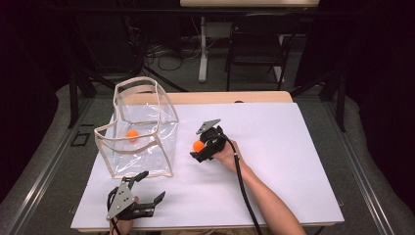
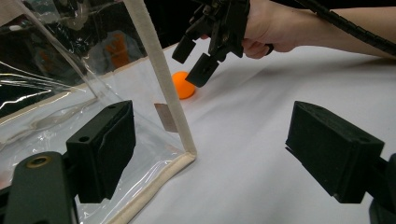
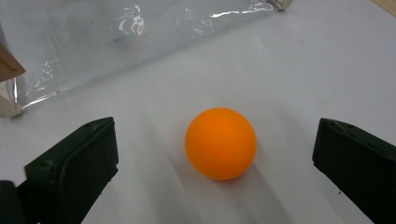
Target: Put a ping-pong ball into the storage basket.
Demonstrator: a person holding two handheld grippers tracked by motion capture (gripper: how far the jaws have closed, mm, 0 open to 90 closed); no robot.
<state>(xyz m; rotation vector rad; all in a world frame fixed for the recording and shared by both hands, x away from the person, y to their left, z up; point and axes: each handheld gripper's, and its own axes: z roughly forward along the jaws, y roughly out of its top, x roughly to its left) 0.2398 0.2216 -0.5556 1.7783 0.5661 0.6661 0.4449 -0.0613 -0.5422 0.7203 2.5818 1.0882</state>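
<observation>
White sheeting covers the table [image 1: 274, 147], and on it our right gripper [image 1: 199, 146] stands spread wide around an orange ball [image 3: 221, 143], not yet touching. We judge the ball light, hard and smooth, apt to roll or squirt free, so we should close gently across its middle. Our left gripper [image 1: 152, 187] waits open beside the clear bag [image 1: 142, 132], where what seems a second ball [image 1: 132, 134] lies.

Between my black right claw [image 3: 215, 158] sits a plain orange ball [image 3: 221, 143] on the white table sheet [image 1: 274, 147]. Left of that ball stands a clear bag [image 1: 139, 129] with beige trim, a second orange ball [image 1: 132, 133] inside it.
</observation>
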